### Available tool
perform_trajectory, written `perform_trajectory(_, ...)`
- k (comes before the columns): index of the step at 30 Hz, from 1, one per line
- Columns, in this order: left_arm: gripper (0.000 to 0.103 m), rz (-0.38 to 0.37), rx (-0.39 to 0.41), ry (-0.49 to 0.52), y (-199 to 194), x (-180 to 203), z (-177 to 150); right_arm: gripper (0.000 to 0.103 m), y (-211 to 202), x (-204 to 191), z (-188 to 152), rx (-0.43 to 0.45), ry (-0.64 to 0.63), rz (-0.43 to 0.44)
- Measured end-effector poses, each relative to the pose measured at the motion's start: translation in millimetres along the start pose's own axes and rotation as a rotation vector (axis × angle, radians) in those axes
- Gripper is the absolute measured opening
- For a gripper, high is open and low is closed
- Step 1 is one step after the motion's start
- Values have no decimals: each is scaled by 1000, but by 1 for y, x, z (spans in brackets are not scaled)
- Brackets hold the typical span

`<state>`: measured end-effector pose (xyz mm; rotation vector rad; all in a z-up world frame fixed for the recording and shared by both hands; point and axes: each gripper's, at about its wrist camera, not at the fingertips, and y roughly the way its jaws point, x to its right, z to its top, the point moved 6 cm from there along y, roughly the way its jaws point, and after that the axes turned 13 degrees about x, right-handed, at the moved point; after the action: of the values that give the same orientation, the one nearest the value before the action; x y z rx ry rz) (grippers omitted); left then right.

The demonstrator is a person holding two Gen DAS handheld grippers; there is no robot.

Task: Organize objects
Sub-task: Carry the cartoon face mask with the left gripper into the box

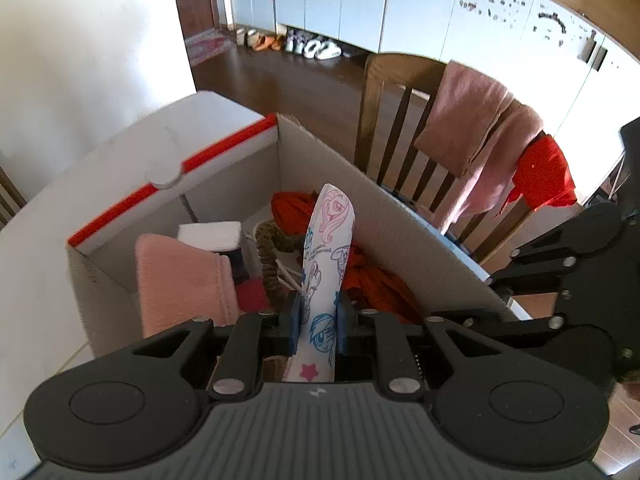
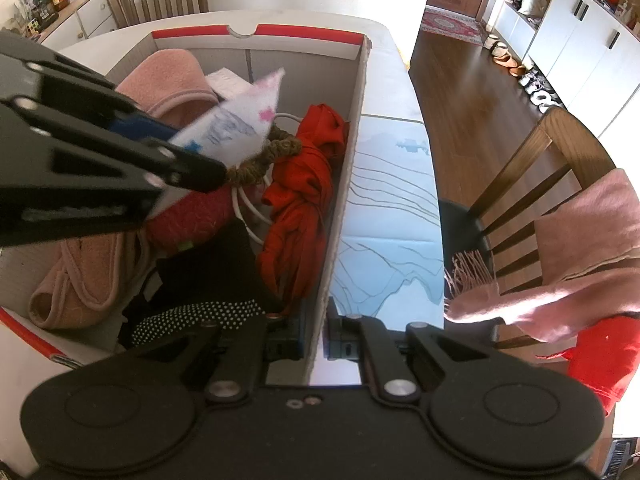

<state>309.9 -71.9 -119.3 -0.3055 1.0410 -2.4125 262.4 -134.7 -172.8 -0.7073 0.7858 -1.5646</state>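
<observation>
My left gripper (image 1: 319, 316) is shut on a white pouch printed with cartoon ponies (image 1: 329, 248), which hangs above the open cardboard box (image 1: 384, 216). The right wrist view shows that same gripper (image 2: 188, 136) over the box with the pony pouch (image 2: 236, 124) sticking out. My right gripper (image 2: 314, 336) is shut on the box's right wall (image 2: 340, 216), one pad inside and one outside. Inside lie a pink towel (image 2: 168, 76), a red garment (image 2: 304, 176), a brown scrunchie (image 2: 264, 156), a white cable and a black dotted cloth (image 2: 208, 316).
The box stands on a white table (image 2: 392, 92) with a blue patterned mat (image 2: 384, 240) beside it. A wooden chair (image 1: 396, 128) draped with a pink scarf (image 1: 476, 136) and red cloth stands past the table's edge. White cabinets and shoes line the far wall.
</observation>
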Motion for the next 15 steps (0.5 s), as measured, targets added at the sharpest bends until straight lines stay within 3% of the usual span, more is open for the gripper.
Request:
perform_trajectory(6, 16, -7, -51, 13, 18, 3, -7, 7, 0, 0, 0, 0, 3, 2)
perform_trajectory(15, 18, -21, -64, 10, 27, 4, -12, 7, -1, 1, -1, 2, 8, 6)
